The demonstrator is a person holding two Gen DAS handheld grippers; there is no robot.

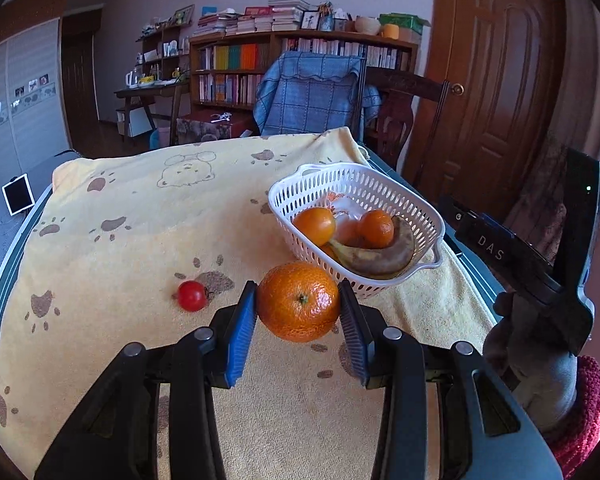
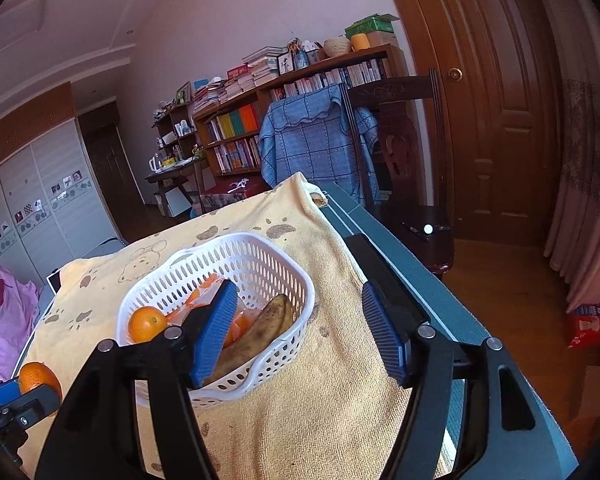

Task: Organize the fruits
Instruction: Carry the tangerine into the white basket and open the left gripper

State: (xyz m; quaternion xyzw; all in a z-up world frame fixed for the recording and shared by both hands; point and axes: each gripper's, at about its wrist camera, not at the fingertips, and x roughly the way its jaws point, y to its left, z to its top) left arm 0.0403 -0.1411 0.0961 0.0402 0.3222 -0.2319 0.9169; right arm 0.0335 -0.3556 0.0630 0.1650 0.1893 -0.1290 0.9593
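Paw-print yellow towel [image 1: 148, 248] over table, bookshelf [image 1: 300, 68] behind.

In the left wrist view, a towel [image 1: 148, 232] is lying across the tabletop [image 1: 476, 276]. The basket [image 1: 428, 208] is sitting on the towel at centre right of the frame. Inside the basket, a banana [image 1: 380, 258] is lying along the near wall, with two oranges [image 1: 315, 225] resting behind it. A larger orange [image 1: 299, 301] is sitting between the jaws of the left gripper [image 1: 299, 312] at lower centre, just in front of the basket. A tomato [image 1: 191, 295] is lying on the towel to the left of that orange. Behind the tabletop, a draped chair [image 1: 312, 96] is standing at upper centre, before a bookshelf [image 1: 236, 64].

In the right wrist view, the right gripper [image 2: 296, 332] is hanging over the basket's right side, jaws spread wide.
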